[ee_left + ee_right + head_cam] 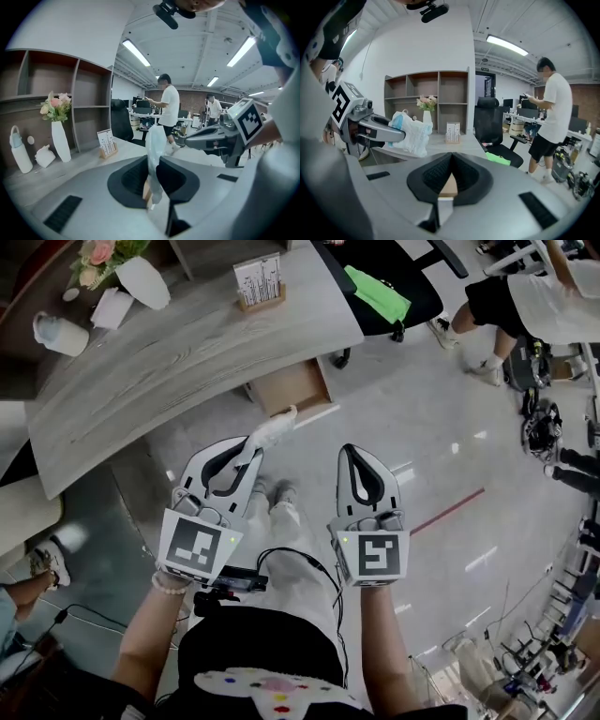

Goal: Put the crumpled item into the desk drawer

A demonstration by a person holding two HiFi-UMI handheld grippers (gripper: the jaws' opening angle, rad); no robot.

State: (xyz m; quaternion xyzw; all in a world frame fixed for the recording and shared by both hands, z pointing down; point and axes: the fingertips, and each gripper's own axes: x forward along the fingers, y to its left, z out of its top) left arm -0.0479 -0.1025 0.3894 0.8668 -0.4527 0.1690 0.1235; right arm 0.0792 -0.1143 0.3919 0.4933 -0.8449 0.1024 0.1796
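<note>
A crumpled white item (272, 431) sticks out from the tips of my left gripper (251, 452), which is shut on it. In the left gripper view the crumpled item (155, 151) stands upright, pinched between the jaws of the left gripper (151, 174). Just beyond it, the open wooden desk drawer (292, 387) juts from under the grey desk (178, 352). My right gripper (350, 453) hovers beside the left one over the floor, shut and empty; its jaws meet in the right gripper view (451, 159). That view shows the crumpled item (411, 131) at the left.
On the desk stand a white vase with flowers (141, 279), a white bottle (58, 334) and a card holder (259, 282). A black office chair with a green cloth (379, 292) sits right of the drawer. A person (530, 298) stands at the far right.
</note>
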